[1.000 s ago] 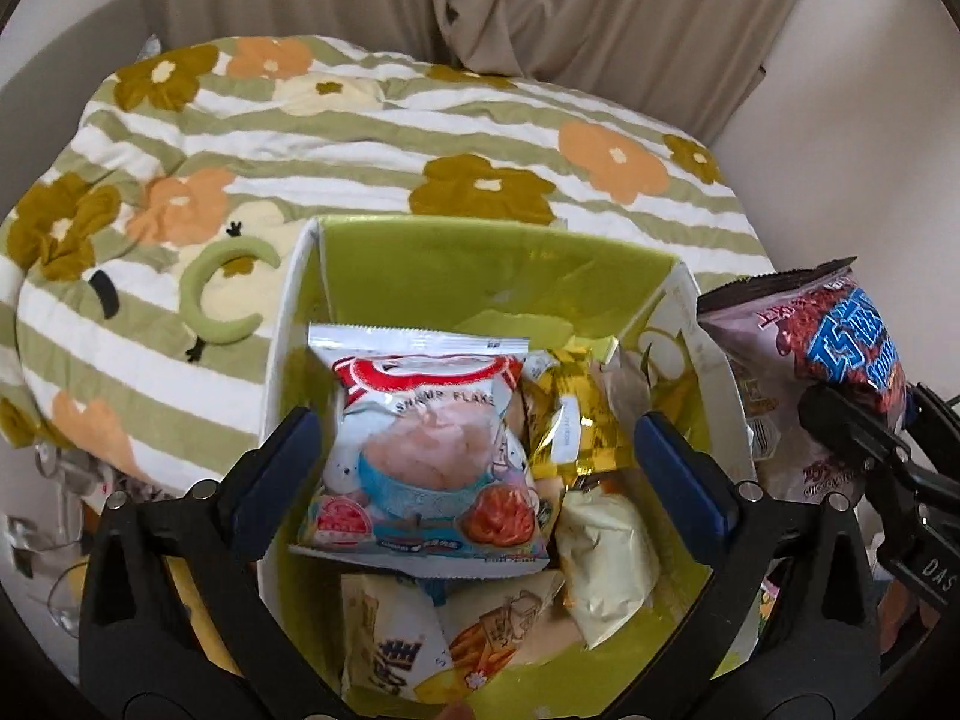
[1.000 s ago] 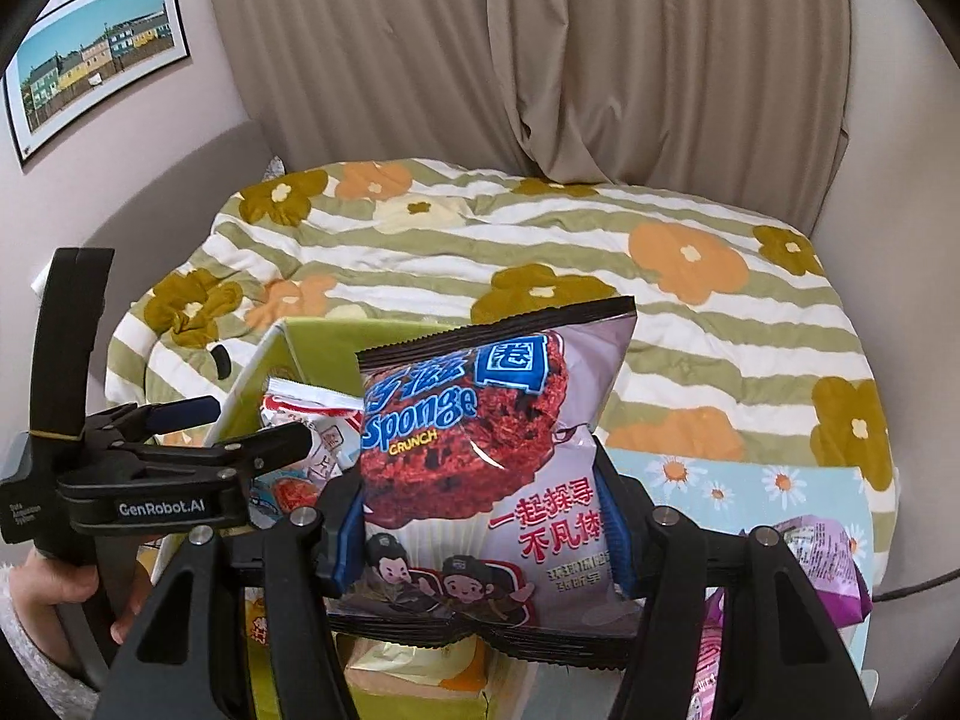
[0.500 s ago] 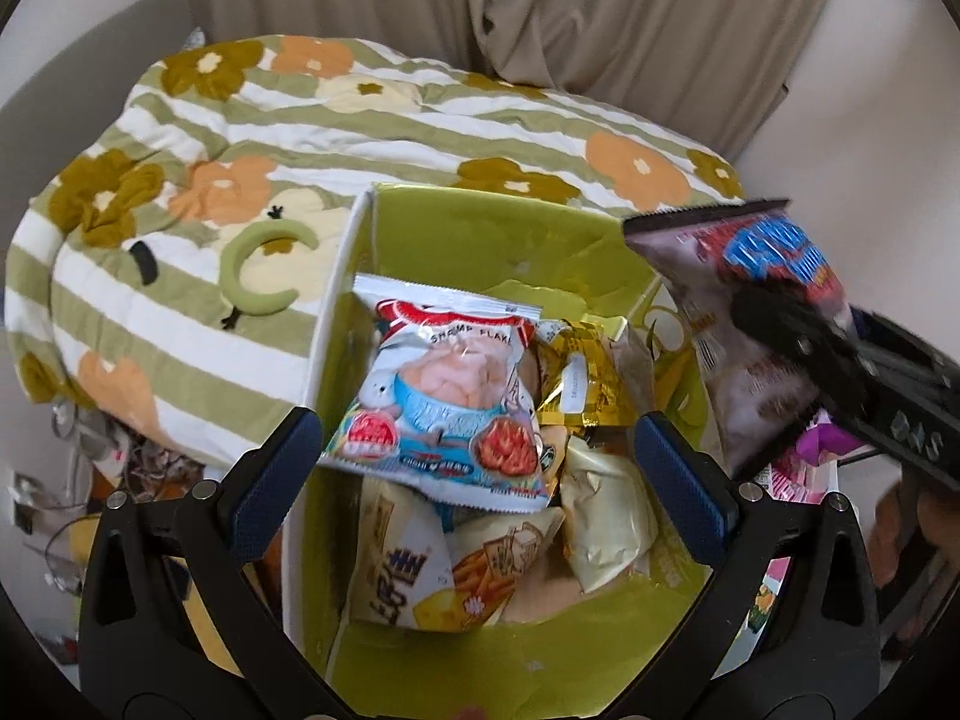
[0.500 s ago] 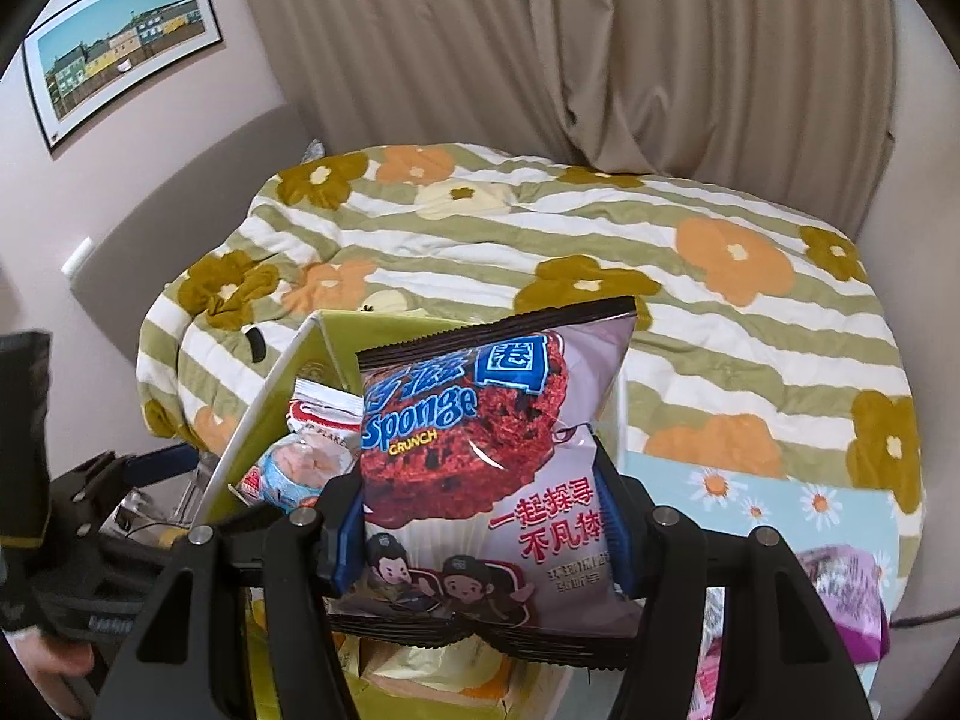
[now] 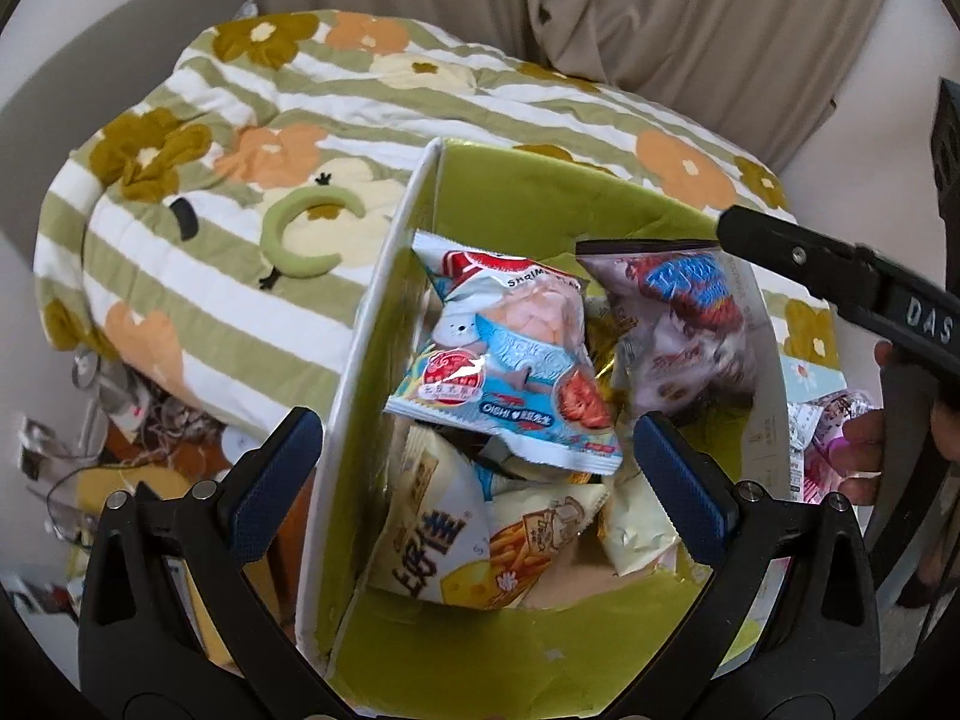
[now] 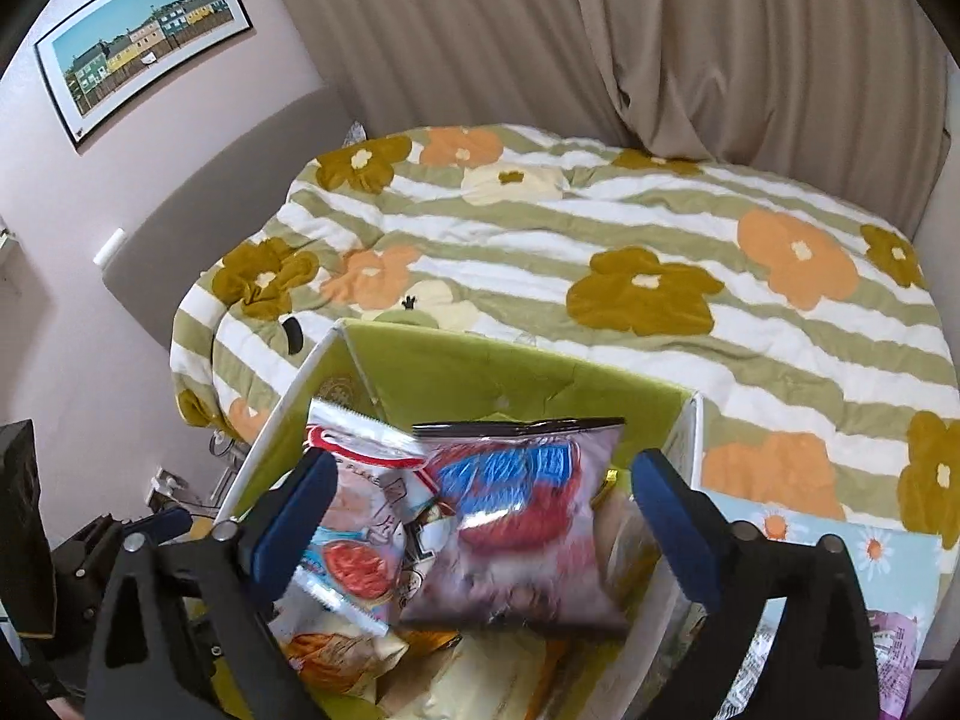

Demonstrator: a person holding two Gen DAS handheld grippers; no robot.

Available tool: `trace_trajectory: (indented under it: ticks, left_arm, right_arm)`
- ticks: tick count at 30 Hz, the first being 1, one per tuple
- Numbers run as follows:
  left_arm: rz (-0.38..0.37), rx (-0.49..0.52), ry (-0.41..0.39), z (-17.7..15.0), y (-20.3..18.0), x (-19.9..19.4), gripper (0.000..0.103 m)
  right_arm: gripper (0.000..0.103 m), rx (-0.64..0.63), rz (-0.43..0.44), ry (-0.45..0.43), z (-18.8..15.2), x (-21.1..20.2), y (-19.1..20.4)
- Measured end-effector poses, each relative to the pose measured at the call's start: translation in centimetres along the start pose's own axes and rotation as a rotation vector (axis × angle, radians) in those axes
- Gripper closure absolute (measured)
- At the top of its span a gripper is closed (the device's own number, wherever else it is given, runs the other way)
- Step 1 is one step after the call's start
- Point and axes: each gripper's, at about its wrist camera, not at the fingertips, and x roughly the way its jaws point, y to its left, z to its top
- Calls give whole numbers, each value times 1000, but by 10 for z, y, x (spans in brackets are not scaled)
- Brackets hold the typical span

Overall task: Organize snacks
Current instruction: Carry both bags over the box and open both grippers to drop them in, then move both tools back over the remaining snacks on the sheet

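A green cardboard box (image 5: 540, 198) (image 6: 480, 372) stands at the foot of the bed, holding several snack bags. My right gripper (image 6: 483, 480) hangs above it with its jaws opening. The purple Sponge Crunch bag (image 6: 522, 510) (image 5: 678, 312) is blurred between them, free of both pads, dropping against the box's right wall. Beside it lies the blue shrimp flakes bag (image 5: 510, 348) (image 6: 354, 516). My left gripper (image 5: 474, 444) is open over the box, holding nothing, its left finger outside the white wall. Below lie a cheese snack bag (image 5: 432, 534) and a fries bag (image 5: 534, 540).
The flowered striped quilt (image 6: 600, 240) covers the bed behind the box, with curtains beyond. A daisy-print sheet (image 6: 840, 540) with a purple packet (image 6: 894, 642) lies to the right. Cables and clutter (image 5: 120, 420) fill the floor left of the box.
The right gripper's jaws have spread and let go of the Sponge Crunch bag, which has dropped into the box beside the shrimp flakes bag. The left gripper has drifted left across the box wall.
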Motion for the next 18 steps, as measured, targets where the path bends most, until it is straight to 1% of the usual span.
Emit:
trace_trajectory:
  ticks: [3, 6, 9, 14, 18]
  left_arm:
    - [1, -4, 6, -3, 0, 2, 1]
    - [4, 1, 6, -5, -3, -1, 1]
    - [3, 7, -6, -6, -5, -7, 1]
    - [8, 24, -45, -6, -7, -28, 1]
    - [7, 44, -76, -7, -8, -47, 1]
  right_arm:
    - [4, -39, -16, 2, -6, 0, 2]
    - [4, -53, -36, 11, -10, -1, 3]
    - [4, -49, -28, 4, -12, -9, 3]
    - [4, -39, -28, -15, -14, -28, 5]
    - [4, -40, -40, -46, -18, -51, 12]
